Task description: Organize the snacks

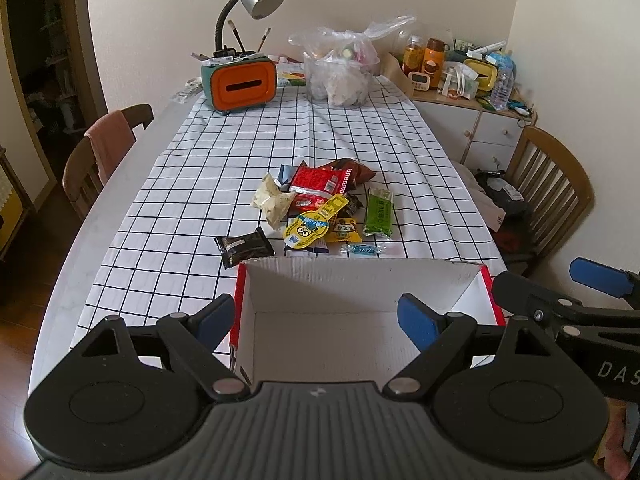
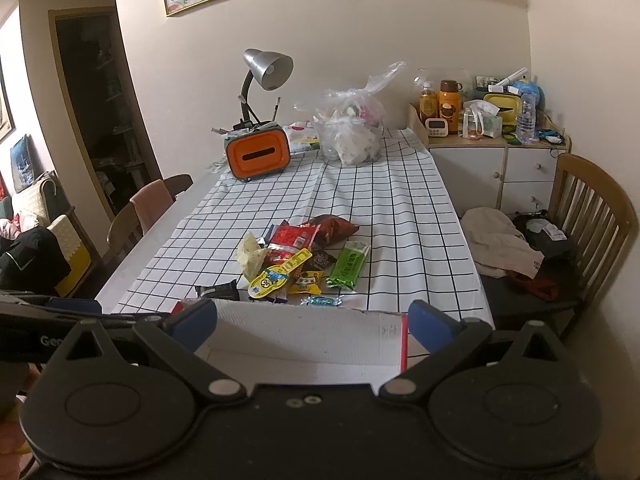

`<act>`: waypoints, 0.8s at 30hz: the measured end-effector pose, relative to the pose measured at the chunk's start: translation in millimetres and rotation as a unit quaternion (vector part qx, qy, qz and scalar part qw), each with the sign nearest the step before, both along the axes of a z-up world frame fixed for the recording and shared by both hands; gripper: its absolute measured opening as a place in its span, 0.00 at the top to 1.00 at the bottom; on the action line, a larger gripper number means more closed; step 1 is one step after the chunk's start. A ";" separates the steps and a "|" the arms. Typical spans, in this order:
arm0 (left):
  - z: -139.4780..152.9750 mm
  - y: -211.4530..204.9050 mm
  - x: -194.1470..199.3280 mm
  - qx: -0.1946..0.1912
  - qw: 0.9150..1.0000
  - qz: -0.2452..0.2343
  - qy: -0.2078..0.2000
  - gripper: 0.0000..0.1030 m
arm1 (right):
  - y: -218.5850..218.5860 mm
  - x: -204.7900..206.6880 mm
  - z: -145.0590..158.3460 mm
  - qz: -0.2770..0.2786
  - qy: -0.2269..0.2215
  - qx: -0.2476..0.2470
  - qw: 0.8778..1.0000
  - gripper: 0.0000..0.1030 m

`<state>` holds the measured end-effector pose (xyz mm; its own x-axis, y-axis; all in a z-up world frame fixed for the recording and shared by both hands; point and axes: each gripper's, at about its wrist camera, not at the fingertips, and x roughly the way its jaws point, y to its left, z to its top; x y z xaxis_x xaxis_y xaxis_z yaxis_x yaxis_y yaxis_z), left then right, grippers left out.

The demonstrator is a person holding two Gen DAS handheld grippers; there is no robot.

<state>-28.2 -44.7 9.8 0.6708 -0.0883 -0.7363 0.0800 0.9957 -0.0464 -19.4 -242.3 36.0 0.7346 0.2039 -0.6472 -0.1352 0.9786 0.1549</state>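
Both tongs, the left tongs (image 1: pixel 316 318) and right tongs (image 2: pixel 314 330), hang wide and empty over the near cardboard box (image 1: pixel 360 280), which holds nothing yet. Just beyond it the snack pile (image 1: pixel 320 204) lies on the checked worktop (image 1: pixel 224 160). Best begin with loose edge pieces, like the green packet (image 1: pixel 378 213), pinching one at a time.

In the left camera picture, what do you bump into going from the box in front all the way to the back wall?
White box → little blue candy → pile of snacks → clear plastic bag → wall.
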 end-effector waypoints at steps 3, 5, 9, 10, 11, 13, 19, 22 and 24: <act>-0.7 0.8 2.2 -0.003 1.000 -0.003 0.000 0.14 | 1.0 0.8 -0.5 0.000 0.000 0.000 1.000 0.01; -1.6 2.5 3.9 -0.004 1.000 -0.004 0.002 0.14 | 1.5 1.4 -0.3 0.002 0.001 0.000 1.000 0.01; -4.4 5.8 10.5 -0.006 1.000 -0.006 0.008 0.14 | 2.3 3.1 -0.3 0.003 0.001 -0.002 1.000 0.01; -5.6 7.2 12.2 -0.006 1.000 -0.006 0.009 0.14 | 3.0 3.7 -0.4 0.003 0.002 -0.002 1.000 0.01; -6.4 8.1 13.8 -0.006 1.000 -0.007 0.010 0.14 | 2.8 3.5 -0.5 0.003 0.002 -0.002 1.000 0.01; -8.2 9.6 18.9 -0.003 1.000 -0.009 0.013 0.14 | 5.4 7.6 -1.2 0.004 0.004 -0.004 1.000 0.01; -16.0 25.8 43.1 0.001 1.000 -0.010 0.025 0.14 | 12.8 28.7 -7.6 0.014 0.021 -0.012 1.000 0.01; -19.5 38.0 58.6 0.006 0.999 -0.018 0.029 0.14 | 12.5 46.8 -16.0 0.008 0.054 -0.002 0.999 0.02; -20.4 45.3 70.7 0.013 0.999 -0.025 0.028 0.14 | 11.6 59.1 -21.0 0.000 0.070 0.004 0.998 0.02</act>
